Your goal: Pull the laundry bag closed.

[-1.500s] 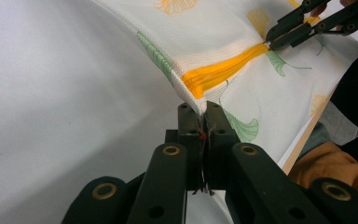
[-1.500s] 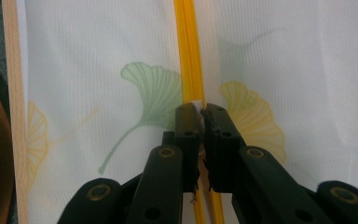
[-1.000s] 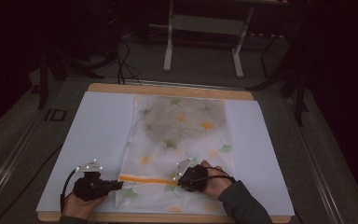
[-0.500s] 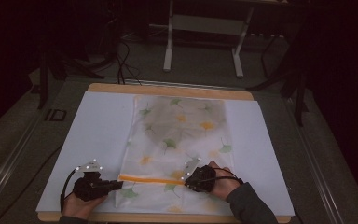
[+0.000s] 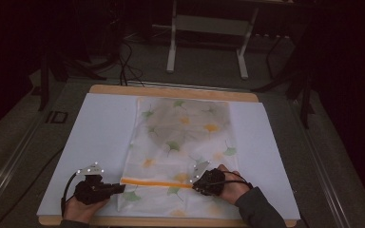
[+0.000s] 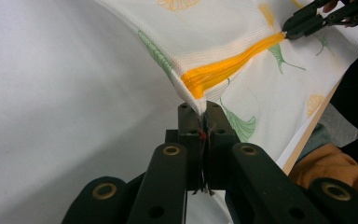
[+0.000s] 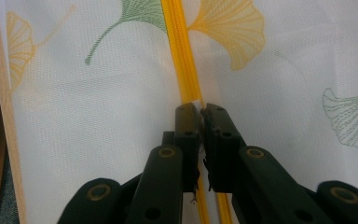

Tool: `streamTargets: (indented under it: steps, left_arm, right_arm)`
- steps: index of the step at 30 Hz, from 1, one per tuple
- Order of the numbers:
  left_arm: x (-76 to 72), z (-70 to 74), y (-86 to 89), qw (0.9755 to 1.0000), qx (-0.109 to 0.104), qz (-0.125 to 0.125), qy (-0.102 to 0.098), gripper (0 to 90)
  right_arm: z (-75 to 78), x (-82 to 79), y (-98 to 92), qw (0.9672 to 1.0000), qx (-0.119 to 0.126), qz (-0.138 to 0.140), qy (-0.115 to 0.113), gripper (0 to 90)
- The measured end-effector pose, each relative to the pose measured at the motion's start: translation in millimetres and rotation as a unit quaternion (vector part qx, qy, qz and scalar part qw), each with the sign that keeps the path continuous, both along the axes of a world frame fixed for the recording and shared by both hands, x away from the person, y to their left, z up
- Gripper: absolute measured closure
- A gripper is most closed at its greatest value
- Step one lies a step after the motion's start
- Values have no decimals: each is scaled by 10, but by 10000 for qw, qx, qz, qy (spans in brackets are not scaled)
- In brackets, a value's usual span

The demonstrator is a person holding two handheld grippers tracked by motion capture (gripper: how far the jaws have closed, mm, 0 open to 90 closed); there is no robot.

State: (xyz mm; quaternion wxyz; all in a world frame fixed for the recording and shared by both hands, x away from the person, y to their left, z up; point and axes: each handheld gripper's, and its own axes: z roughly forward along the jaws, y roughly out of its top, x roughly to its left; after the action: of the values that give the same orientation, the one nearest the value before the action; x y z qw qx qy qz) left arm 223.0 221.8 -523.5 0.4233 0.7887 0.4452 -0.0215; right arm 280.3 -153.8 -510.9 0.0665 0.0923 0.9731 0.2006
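Note:
A white mesh bag (image 5: 185,133) printed with green and yellow ginkgo leaves lies flat on the white sheet (image 5: 100,137). An orange zipper (image 5: 157,182) runs across its near end. My left gripper (image 5: 121,187) is shut on the bag's left edge at the zipper's end (image 6: 200,109), lifting the mesh a little. My right gripper (image 5: 194,184) is shut on the zipper (image 7: 179,60), where the pull lies hidden between its jaws (image 7: 200,109). From the left gripper view, the right gripper (image 6: 286,33) pinches the far end of the orange strip (image 6: 228,67).
The white sheet covers a wooden table whose far edge (image 5: 171,90) shows. Behind it stand a metal frame's legs (image 5: 206,42) and floor cables (image 5: 123,61). Dark surroundings flank the table. A person's sleeve (image 6: 326,172) sits at the near edge.
My right gripper has slid rightward along the zipper, and the visible orange strip between the two grippers has grown longer. The left gripper has held still.

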Motion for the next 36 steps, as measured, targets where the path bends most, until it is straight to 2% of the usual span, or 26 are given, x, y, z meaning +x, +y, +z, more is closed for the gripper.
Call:
streamTargets:
  steps: [36]
  left_arm:
    - [-3, 0, 4, 10000, 11, 21, -6, 880]
  right_arm:
    - [16, 15, -229, 9998, -77, -190, 22, 847]
